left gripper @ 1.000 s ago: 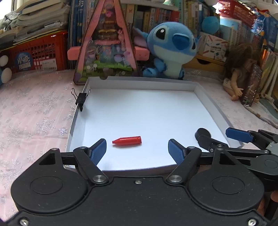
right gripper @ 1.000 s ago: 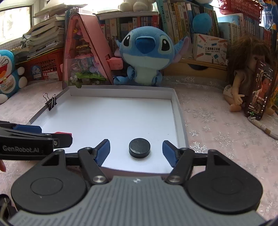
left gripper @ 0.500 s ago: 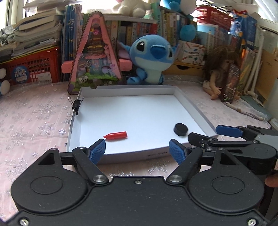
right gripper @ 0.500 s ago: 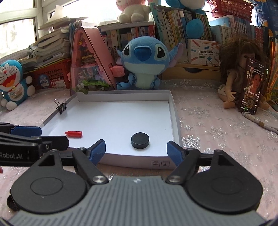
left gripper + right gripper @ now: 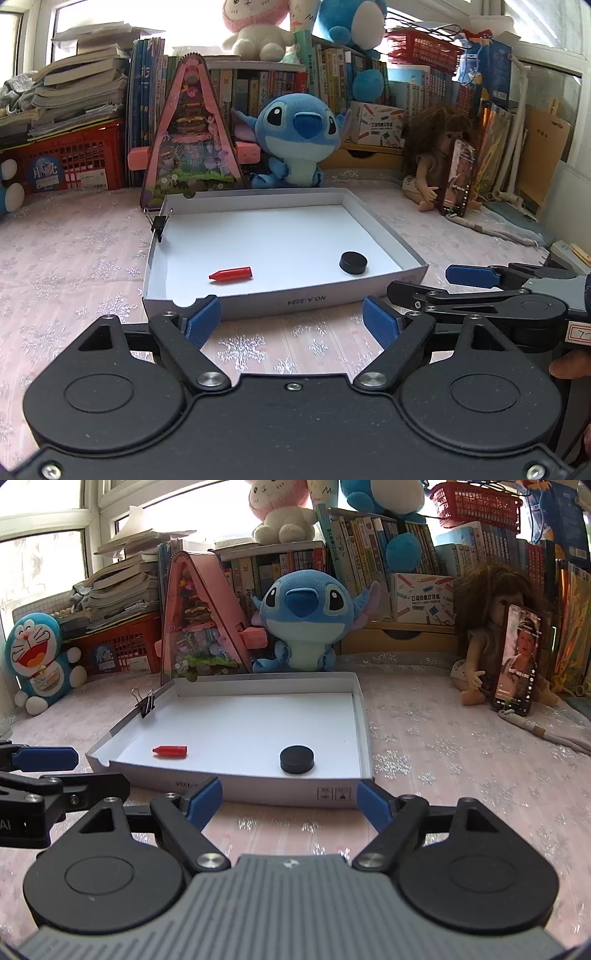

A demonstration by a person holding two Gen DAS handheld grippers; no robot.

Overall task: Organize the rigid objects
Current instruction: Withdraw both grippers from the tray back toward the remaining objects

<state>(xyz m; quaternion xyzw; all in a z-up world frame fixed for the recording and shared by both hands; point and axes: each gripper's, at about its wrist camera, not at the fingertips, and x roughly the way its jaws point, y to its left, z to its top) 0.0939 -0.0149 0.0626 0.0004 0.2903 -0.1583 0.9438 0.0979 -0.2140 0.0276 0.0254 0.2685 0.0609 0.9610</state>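
A shallow white box (image 5: 288,302) (image 5: 364,734) lies on the pink cloth. Inside it lie a red pen-cap-like piece (image 5: 231,274) (image 5: 171,751) at the near left and a black round puck (image 5: 353,262) (image 5: 296,760) at the near right. A black binder clip (image 5: 159,222) (image 5: 146,705) grips the box's left wall. My left gripper (image 5: 291,325) is open and empty, just in front of the box. My right gripper (image 5: 290,805) is open and empty, also in front of the box; it shows at the right of the left wrist view (image 5: 436,286).
A Stitch plush (image 5: 299,136) and a pink triangular toy house (image 5: 190,136) stand behind the box. A doll with a phone (image 5: 517,664) sits at the right, with a cable (image 5: 546,734) on the cloth. A Doraemon plush (image 5: 37,661) and red crate (image 5: 70,162) stand at the left.
Both grippers have pulled back from over the box and risen; the red piece and the puck now lie farther ahead. Neither object has moved in the box.
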